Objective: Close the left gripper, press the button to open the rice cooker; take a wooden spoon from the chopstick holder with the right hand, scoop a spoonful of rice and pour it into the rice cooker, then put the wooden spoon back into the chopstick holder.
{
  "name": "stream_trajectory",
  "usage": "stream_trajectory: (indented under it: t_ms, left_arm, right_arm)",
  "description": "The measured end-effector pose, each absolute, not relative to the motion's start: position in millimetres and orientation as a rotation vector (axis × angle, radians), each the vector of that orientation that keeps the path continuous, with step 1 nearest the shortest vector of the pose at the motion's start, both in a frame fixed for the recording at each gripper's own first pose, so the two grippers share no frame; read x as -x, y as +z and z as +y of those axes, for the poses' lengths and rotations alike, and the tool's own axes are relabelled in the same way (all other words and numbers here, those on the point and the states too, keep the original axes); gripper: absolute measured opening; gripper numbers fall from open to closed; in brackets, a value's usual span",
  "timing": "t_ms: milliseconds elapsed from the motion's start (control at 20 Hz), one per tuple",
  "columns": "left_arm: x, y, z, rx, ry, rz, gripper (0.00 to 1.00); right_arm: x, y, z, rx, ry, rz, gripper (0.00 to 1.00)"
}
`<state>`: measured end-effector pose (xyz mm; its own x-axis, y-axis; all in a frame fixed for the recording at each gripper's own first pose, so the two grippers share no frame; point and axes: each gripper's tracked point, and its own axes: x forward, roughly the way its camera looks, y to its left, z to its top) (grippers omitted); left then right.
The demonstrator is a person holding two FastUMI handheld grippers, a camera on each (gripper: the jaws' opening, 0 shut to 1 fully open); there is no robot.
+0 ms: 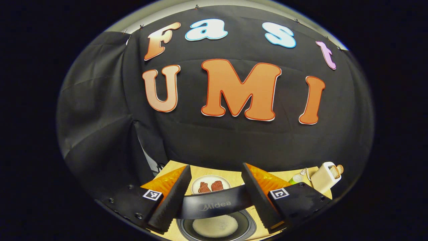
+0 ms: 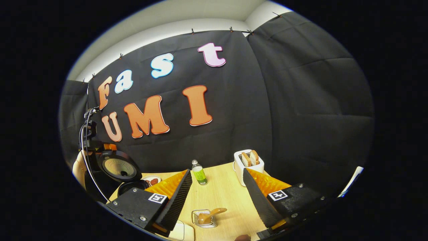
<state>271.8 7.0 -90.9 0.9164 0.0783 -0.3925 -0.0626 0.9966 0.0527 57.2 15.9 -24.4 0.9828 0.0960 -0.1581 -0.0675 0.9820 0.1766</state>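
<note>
Wooden spoon (image 2: 210, 214) lies tilted in the chopstick holder (image 2: 203, 219) on the desk (image 2: 224, 194), between the right gripper (image 2: 217, 197) fingers, spread empty; judged light, rigid, best gripped mid-handle.

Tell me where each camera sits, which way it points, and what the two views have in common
Left gripper view: rides the left gripper, facing the booth wall over the open rice cooker; its fingers straddle the raised lid.
Right gripper view: rides the right gripper, looking down the table at the wooden spoon in its chopstick holder.
Shared: rice cooker, toaster, green bottle.
</note>
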Motion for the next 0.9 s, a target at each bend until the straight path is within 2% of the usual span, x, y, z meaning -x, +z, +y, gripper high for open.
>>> stream_trajectory:
  t_ms: [150,200,350,450,650,900]
  left_arm:
    - [-245.9,-105.9,-4.3,-0.028,0.049,0.409,1.0]
    - [-236.8,-114.0,-8.7,-0.015,0.037,0.427,0.97]
    - [-202.2,-147.7,-18.5,0.017,0.015,0.509,1.0]
    - [-185.1,-164.5,-17.3,-0.006,0.029,0.531,0.98]
    - [-150.3,-201.0,-19.4,0.012,0.049,0.568,1.0]
    - [-132.7,-226.4,-23.6,-0.031,0.066,0.547,0.98]
  right_arm:
    - [-52.4,-27.7,23.1,-0.182,0.112,0.178,0.94]
    - [-50.8,-29.3,25.0,-0.184,0.122,0.182,0.94]
    - [-43.7,-34.0,31.4,-0.173,0.159,0.193,0.94]
    - [-38.5,-35.7,30.3,-0.167,0.174,0.198,0.94]
    - [-30.2,-42.8,25.2,-0.164,0.195,0.211,0.94]
    - [-23.8,-47.1,18.1,-0.167,0.209,0.221,0.94]
